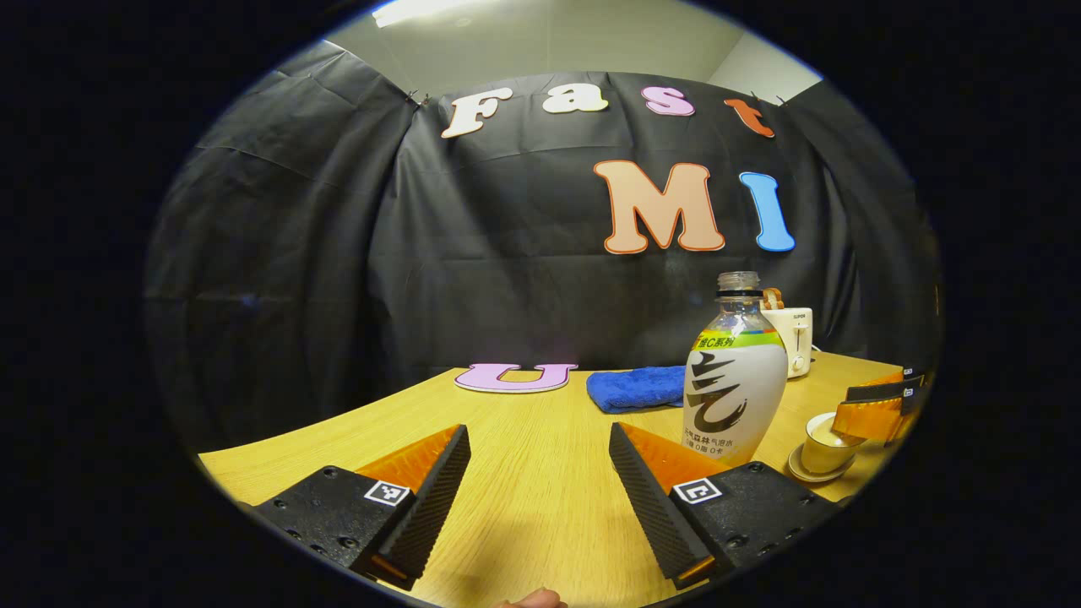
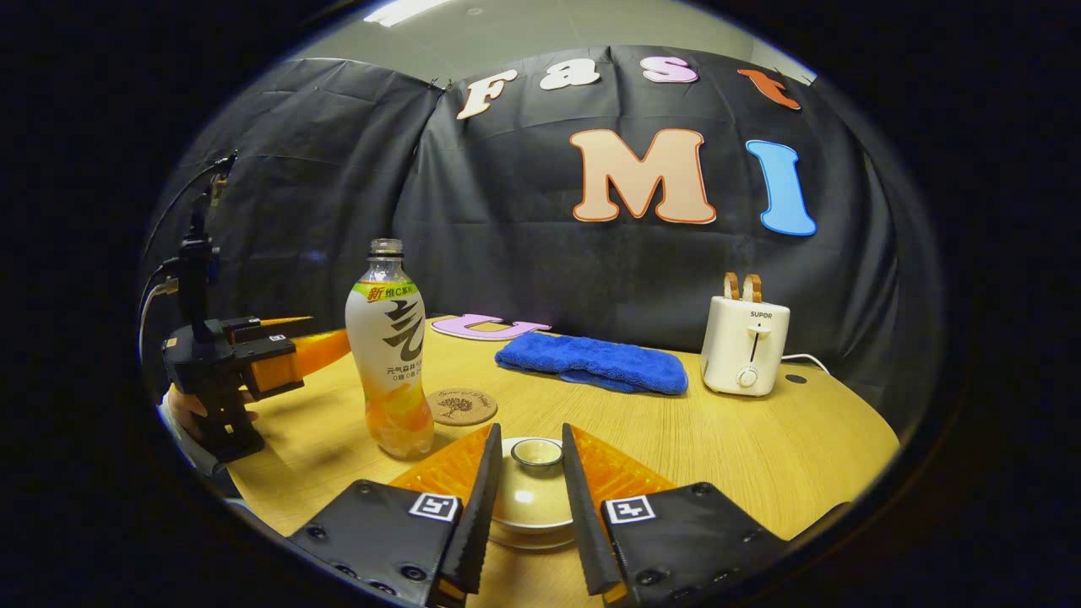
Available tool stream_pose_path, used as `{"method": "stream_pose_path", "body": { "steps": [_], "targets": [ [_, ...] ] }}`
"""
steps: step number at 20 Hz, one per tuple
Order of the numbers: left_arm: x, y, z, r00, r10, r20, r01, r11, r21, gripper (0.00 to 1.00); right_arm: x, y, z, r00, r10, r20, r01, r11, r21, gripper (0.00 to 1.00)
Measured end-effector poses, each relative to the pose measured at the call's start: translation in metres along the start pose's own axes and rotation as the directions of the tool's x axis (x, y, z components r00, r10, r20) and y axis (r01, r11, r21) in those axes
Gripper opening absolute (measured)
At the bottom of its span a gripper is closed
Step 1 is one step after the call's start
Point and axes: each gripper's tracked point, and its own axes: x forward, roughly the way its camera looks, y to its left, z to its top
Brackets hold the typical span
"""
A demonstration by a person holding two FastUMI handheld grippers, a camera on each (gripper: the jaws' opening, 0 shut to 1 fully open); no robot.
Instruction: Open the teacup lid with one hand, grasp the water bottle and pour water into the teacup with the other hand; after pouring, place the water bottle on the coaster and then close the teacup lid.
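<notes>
Right gripper [image 2: 528, 473] straddles the teacup lid [image 2: 535, 456].
Its fingers flank the knob, contact unclear; left gripper [image 1: 540, 481] gapes empty near the water bottle [image 1: 733, 380].

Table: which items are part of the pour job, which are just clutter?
Job:
- teacup with lid, between the right gripper's fingers
- bottle, uncapped, standing upright
- coaster, bare, beside the bottle
- left gripper, open, short of the bottle

Clutter:
- blue towel
- toaster
</notes>
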Motion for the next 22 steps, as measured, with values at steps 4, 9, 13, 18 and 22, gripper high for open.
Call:
{"method": "stream_pose_path", "body": {
  "steps": [4,9,13,18,22],
  "targets": [
    [0.000,0.000,0.000,1.000,0.000,0.000,0.000,1.000,0.000,0.96,0.000,-0.002,0.000,1.000,0.007,0.007,-0.007,0.999,0.033,0.34],
    [-0.001,0.000,-0.001,1.000,-0.003,-0.005,0.003,1.000,0.006,0.96,0.000,-0.004,0.007,0.999,0.002,0.053,-0.008,0.995,0.097,0.34],
    [-0.004,-0.008,0.002,0.999,-0.040,-0.003,0.040,0.999,0.004,0.98,-0.002,0.001,0.009,0.999,0.022,0.049,-0.027,0.995,0.093,0.34],
    [-0.016,-0.023,-0.002,0.995,-0.096,-0.021,0.096,0.995,-0.012,0.97,-0.013,-0.007,0.032,0.994,0.015,0.107,-0.027,0.993,0.112,0.34],
    [-0.031,-0.042,-0.002,0.984,-0.173,-0.030,0.173,0.985,-0.026,0.97,-0.021,-0.018,0.038,0.994,0.004,0.110,-0.020,0.990,0.142,0.34]
  ]
}}
